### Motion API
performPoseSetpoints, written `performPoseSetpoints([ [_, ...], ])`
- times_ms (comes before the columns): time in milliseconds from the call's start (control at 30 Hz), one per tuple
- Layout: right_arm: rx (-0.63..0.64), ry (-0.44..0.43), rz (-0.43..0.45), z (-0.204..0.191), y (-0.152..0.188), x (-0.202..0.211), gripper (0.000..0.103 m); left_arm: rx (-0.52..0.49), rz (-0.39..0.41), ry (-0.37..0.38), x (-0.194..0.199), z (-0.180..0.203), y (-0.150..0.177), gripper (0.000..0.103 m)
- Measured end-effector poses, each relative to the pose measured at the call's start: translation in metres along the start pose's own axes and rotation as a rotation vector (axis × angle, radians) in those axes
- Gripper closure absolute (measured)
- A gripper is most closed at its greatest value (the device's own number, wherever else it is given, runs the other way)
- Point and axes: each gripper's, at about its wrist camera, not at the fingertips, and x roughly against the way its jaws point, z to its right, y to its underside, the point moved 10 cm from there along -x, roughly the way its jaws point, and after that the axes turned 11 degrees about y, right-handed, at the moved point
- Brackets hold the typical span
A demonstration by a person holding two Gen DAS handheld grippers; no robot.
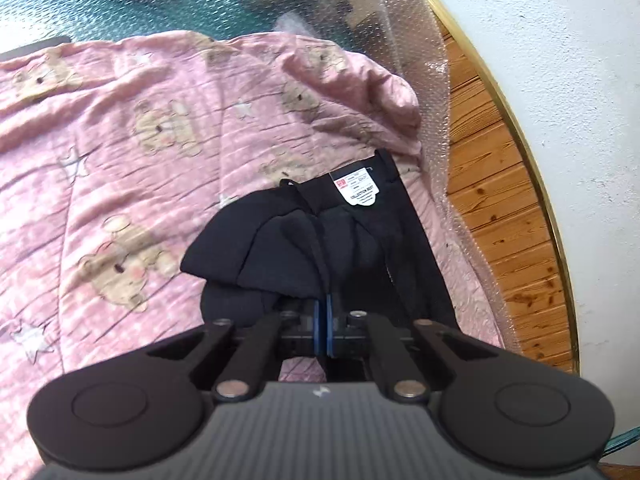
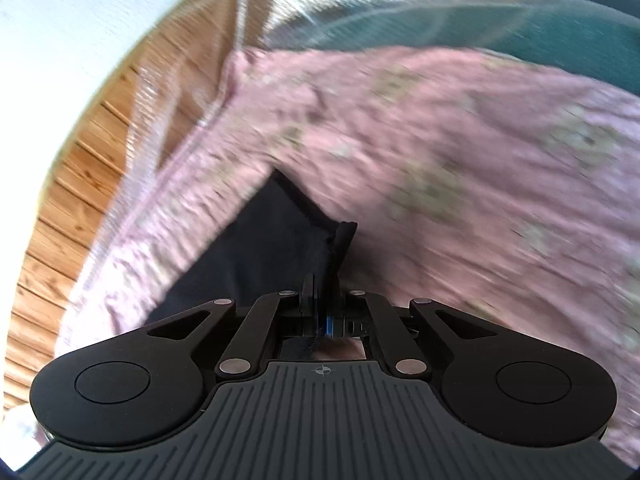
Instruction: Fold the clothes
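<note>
A black garment with a white label lies bunched on a pink bear-print blanket. My left gripper is shut on a fold of the black garment near its lower edge. In the right wrist view the same black garment hangs from my right gripper, which is shut on its edge. That view is blurred by motion.
The pink blanket covers the surface. Bubble wrap lies along its right edge, over a teal surface. A wooden floor and a white wall lie beyond the edge.
</note>
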Motion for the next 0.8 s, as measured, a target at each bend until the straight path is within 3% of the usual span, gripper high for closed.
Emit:
performPoseSetpoints([
  [200,0.053,0.039,0.000,0.011,0.007,0.005,0.103,-0.053,0.017,-0.003,0.013,0.003,-0.002,0.100],
  [300,0.124,0.072,-0.011,0.010,0.008,-0.001,0.102,-0.107,-0.042,-0.077,-0.002,-0.012,0.004,0.097],
  [333,0.159,0.099,-0.021,0.012,0.011,-0.008,0.100,-0.112,-0.068,-0.096,-0.009,-0.020,0.007,0.091],
  [400,0.198,0.148,-0.020,0.019,0.010,-0.019,0.098,-0.138,-0.103,-0.114,-0.017,-0.031,0.011,0.092],
  [467,0.185,0.201,0.013,0.033,-0.004,-0.017,0.093,-0.154,-0.105,-0.117,-0.011,-0.031,0.009,0.092],
  [533,0.171,0.328,0.045,0.053,-0.021,-0.009,0.083,-0.126,-0.083,-0.110,0.001,-0.032,0.006,0.091],
  [600,0.185,0.364,0.076,0.064,-0.037,0.002,0.082,-0.092,-0.076,-0.094,0.014,-0.034,0.003,0.090],
  [667,0.246,0.321,0.104,0.052,-0.047,0.012,0.082,-0.096,-0.040,-0.161,0.029,-0.041,-0.003,0.029],
  [700,0.285,0.288,0.118,0.042,-0.050,0.017,0.082,-0.106,-0.006,-0.198,0.039,-0.044,-0.009,0.026],
  [800,0.466,0.157,0.122,-0.011,-0.043,0.016,0.073,-0.088,0.045,-0.150,0.047,-0.031,-0.022,0.034],
])
